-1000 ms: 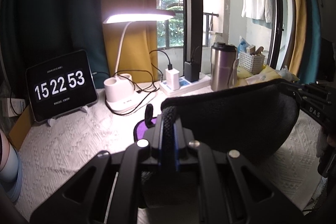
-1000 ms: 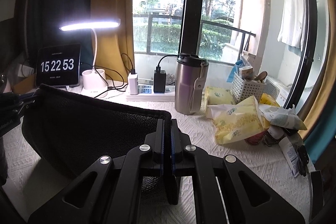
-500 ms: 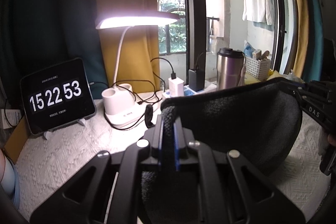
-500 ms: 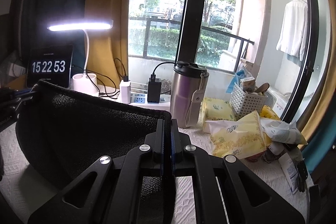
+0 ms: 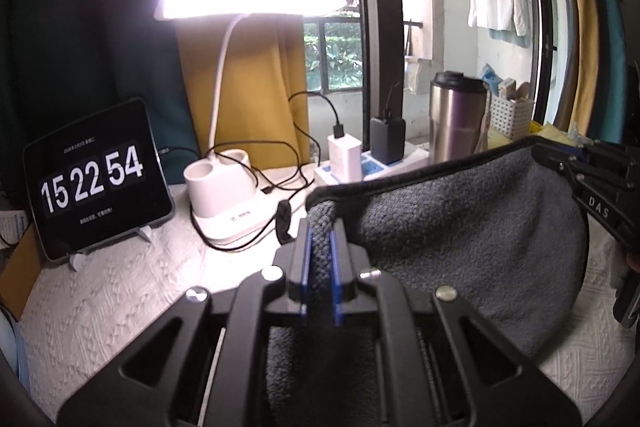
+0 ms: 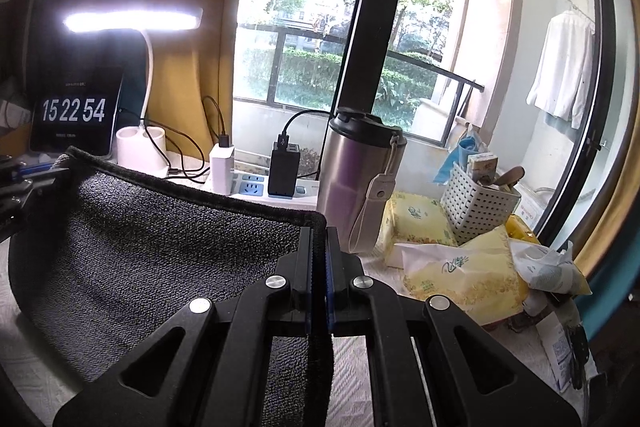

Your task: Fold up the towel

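Note:
A dark grey towel hangs stretched between my two grippers above the white table. My left gripper is shut on one top corner, the bunched cloth pinched between its blue pads. My right gripper is shut on the other top corner. The towel sags in a curve between them, its lower part hidden below both views. The right gripper shows at the right edge of the left wrist view, and the left gripper at the left edge of the right wrist view.
At the back stand a lit desk lamp, a tablet clock, a power strip with chargers and a steel tumbler. Tissue packs and a white basket crowd the right. A white textured cloth covers the table.
Both grippers have moved forward and up with the towel, closer to the lamp and the window. The towel stays stretched between them. The clock went from 15:22:53 to 15:22:54.

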Tool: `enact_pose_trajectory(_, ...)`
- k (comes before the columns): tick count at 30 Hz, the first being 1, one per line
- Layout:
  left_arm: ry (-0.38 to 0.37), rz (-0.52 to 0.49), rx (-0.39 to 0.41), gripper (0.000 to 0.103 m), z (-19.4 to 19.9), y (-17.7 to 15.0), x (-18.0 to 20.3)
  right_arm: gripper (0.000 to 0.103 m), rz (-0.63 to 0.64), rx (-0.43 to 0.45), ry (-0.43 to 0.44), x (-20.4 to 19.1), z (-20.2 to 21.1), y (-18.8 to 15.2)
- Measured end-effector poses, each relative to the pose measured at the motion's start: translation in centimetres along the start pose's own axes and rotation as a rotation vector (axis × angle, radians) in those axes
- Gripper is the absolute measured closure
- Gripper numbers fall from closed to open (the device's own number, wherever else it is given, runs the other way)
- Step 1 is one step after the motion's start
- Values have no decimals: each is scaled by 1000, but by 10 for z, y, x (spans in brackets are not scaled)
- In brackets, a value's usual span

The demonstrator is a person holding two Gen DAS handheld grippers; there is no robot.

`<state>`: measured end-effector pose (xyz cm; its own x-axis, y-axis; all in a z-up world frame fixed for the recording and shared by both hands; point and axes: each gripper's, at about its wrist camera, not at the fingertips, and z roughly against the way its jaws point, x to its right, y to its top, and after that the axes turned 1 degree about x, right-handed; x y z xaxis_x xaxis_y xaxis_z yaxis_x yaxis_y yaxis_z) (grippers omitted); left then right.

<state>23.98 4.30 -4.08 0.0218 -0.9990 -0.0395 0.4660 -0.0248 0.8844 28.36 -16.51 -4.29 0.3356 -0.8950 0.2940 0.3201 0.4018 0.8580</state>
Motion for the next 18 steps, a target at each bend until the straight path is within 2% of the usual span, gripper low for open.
enact_pose_trajectory(8, 20, 2, -58, 95, -36, -11, -2, 97, 19, -42, 12, -5, -35, -10)
enact_pose_trajectory(16, 32, -4, -154, 93, -70, -17, -1, 97, 81, -132, -16, -14, -68, -25)
enact_pose_trajectory(18, 56, -8, -171, 90, -74, -17, -1, 97, 78, -155, -13, -13, -74, -26)
